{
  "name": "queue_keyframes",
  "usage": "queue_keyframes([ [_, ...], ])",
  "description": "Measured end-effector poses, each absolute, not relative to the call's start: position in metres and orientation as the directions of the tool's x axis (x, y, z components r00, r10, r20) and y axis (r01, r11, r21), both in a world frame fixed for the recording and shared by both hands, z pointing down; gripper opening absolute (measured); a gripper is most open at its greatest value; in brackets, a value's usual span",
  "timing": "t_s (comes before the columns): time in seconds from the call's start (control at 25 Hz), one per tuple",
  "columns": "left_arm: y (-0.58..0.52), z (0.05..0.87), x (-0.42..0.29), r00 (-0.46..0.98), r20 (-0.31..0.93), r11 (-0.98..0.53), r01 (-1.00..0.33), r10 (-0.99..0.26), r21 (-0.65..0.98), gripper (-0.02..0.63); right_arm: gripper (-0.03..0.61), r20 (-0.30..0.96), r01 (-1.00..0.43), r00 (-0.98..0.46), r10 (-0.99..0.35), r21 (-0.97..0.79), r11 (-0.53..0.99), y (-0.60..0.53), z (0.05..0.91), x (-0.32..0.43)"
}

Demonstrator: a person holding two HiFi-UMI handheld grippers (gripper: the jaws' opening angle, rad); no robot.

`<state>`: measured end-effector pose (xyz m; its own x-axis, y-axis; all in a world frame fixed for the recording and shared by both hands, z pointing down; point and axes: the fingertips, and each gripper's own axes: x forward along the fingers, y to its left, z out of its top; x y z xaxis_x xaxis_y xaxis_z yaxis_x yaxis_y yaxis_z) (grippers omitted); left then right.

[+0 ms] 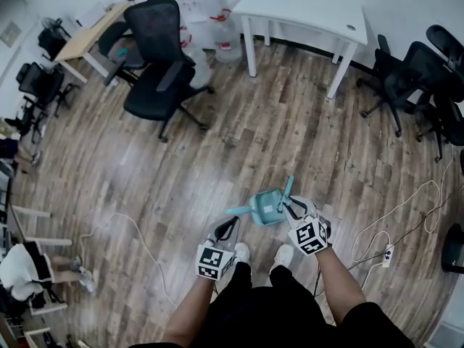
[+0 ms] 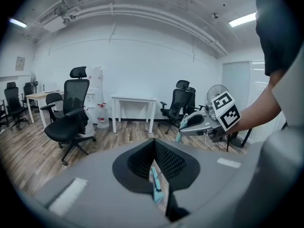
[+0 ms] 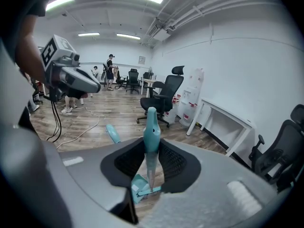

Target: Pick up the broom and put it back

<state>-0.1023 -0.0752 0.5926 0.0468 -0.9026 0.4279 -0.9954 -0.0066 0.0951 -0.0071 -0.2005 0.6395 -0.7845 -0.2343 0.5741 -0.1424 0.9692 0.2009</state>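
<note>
**Between the Right Tool's Jaws: Teal Broom Set Held Clear of the Floor**

Between the jaws of the right tool [image 3: 151,145], one teal handle [image 3: 151,125] of the broom set [image 1: 267,207] is pinched, with the pads pressed on both of its sides. The handle is rounded at its far end, marked by a small dark hole, and narrowed to a grey stem lower down. A pale teal scoop [image 3: 141,190] is seen beneath it. A second teal handle [image 1: 238,211] is angled out toward the left tool [image 1: 230,225]. The set is held in the air in front of the person, above the wood floor [image 1: 290,122]. The left tool's jaws are drawn together at their tips. A slim teal piece [image 2: 156,183] is glimpsed in the gap behind them, and whether it is gripped cannot be told. Farther off, a black office chair [image 1: 156,71] and a white table [image 1: 304,9] are seen.
</note>
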Motion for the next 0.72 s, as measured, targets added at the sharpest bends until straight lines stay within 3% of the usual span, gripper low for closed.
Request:
queue_keyframes([
  [0.72, -0.101, 0.520, -0.119, 0.015, 0.249, 0.004, -0.997, -0.968, 0.076, 0.017, 0.095, 0.245, -0.290, -0.907, -0.343, 0.229, 0.929, -0.208, 0.467, -0.006],
])
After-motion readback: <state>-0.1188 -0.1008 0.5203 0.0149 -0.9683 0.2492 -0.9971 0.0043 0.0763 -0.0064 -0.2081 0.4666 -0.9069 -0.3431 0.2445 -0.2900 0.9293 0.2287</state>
